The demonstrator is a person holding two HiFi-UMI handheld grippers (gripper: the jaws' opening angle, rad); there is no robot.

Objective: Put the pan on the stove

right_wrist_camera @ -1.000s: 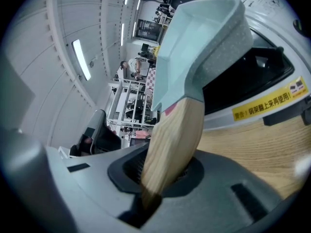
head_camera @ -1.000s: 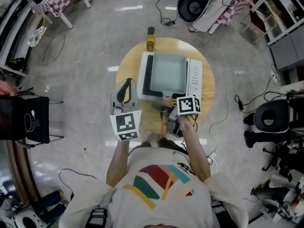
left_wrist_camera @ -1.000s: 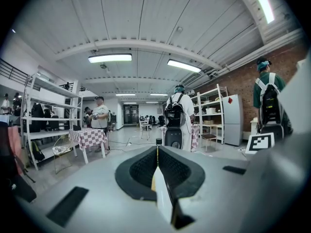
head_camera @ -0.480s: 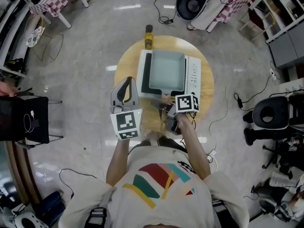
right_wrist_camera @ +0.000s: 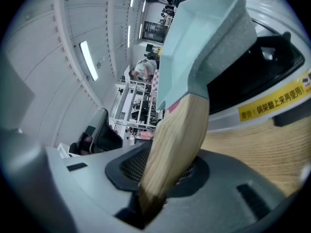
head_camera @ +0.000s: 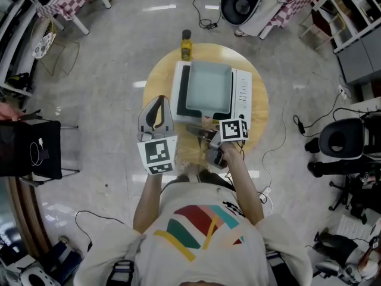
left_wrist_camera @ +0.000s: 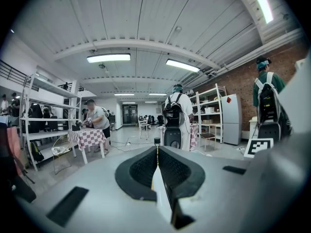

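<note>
The pale green square pan (head_camera: 209,88) sits on the white stove (head_camera: 244,94) on the round wooden table (head_camera: 161,82). Its wooden handle (right_wrist_camera: 175,144) runs back between the jaws of my right gripper (head_camera: 207,133). Those jaws have just been opening: the handle still lies between them, but mesh pad shows on both sides and the grip looks loosened. In the right gripper view the pan (right_wrist_camera: 204,38) rests on the stove's black top (right_wrist_camera: 272,62). My left gripper (head_camera: 156,107) hovers over the table's left edge, shut and empty, its pads meeting in the left gripper view (left_wrist_camera: 156,169).
A yellow bottle (head_camera: 187,46) stands at the table's far edge behind the stove. Cables trail over the floor around the table. A black chair (head_camera: 36,151) is at the left, and office chairs (head_camera: 342,145) at the right. People with backpacks (left_wrist_camera: 175,115) stand farther off.
The right gripper's jaws have spread a little around the pan handle. Pan, stove and left gripper stay where they were.
</note>
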